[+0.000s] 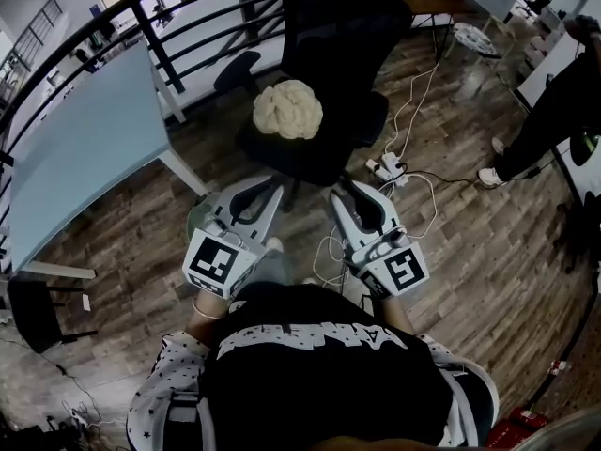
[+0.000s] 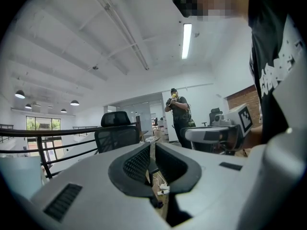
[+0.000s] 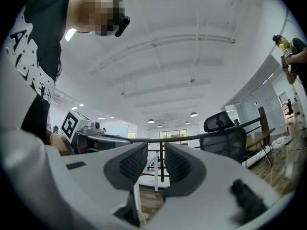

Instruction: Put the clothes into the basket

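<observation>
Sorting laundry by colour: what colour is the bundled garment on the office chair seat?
Cream-white: the fluffy bundled garment shows best in the head view.

No legible txt, nos. or signs; white lettering across black shirt (image 1: 324,383) too blurred & cropped.

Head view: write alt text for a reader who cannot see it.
A person in a black shirt, seen from above, holds the left tool and right tool side by side, pointing at a black office chair with a cream bundle of cloth on its seat. A pale blue table stands at left; cables lie on the wooden floor.
</observation>
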Available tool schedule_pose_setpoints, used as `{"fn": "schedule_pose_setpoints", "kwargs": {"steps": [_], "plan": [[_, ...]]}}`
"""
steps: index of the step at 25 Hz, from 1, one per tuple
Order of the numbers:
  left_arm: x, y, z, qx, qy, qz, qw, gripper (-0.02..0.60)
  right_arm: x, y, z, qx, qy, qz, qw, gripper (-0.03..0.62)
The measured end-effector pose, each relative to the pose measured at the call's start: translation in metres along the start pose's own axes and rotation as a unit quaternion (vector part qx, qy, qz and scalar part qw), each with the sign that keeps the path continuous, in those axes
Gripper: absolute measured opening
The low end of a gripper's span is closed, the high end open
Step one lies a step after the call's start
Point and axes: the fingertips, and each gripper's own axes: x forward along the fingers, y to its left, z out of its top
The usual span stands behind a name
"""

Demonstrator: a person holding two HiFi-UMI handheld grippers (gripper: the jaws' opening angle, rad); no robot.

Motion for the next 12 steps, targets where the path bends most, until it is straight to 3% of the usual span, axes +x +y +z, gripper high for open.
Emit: {"fn": "schedule_pose_setpoints", "kwargs": {"steps": [6, 12], "plan": [[0.004, 0.018, -0.002, 0.002, -0.01, 0.015, 0.9998, 0.02, 0.014, -0.005, -0.002, -0.007, 0.001, 0.004, 1.0, 0.095], [0.027, 0.035, -0.001, 0.0, -0.019, 0.006, 0.9998, 0.021, 0.026, -0.024, -0.003, -0.016, 0.003, -0.011, 1.0, 0.104]]}}
